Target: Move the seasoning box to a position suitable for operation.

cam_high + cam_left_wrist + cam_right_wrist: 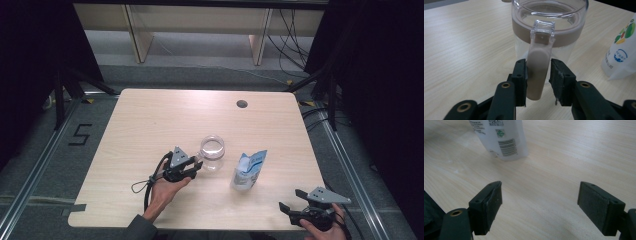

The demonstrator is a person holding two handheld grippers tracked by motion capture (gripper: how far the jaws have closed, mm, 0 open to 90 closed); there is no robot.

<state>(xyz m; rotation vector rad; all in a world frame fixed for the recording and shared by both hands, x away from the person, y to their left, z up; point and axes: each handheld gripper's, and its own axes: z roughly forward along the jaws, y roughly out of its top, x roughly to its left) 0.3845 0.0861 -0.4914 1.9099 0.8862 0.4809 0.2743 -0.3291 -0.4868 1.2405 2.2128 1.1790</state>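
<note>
1. Left claw [538, 75] straddles the jug [212, 152] handle [537, 72] mid-table [150, 120]; one pad touching, other just clear, not clamped. Lifting now lets it swing or slip.
2. Right claw [539, 202] wide open, idle; pouch [248, 170] stands near jug, could topple if bumped.

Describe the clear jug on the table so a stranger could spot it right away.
On the light wooden table, look near the middle, left of the white pouch. The jug is see-through with a beige band and beige handle, which sits between the left gripper pads.

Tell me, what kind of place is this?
Probably a lab or recording bay: a bare wooden table on a metal-framed floor marked with a taped number, loose cables behind, dark curtains at both sides.
</note>
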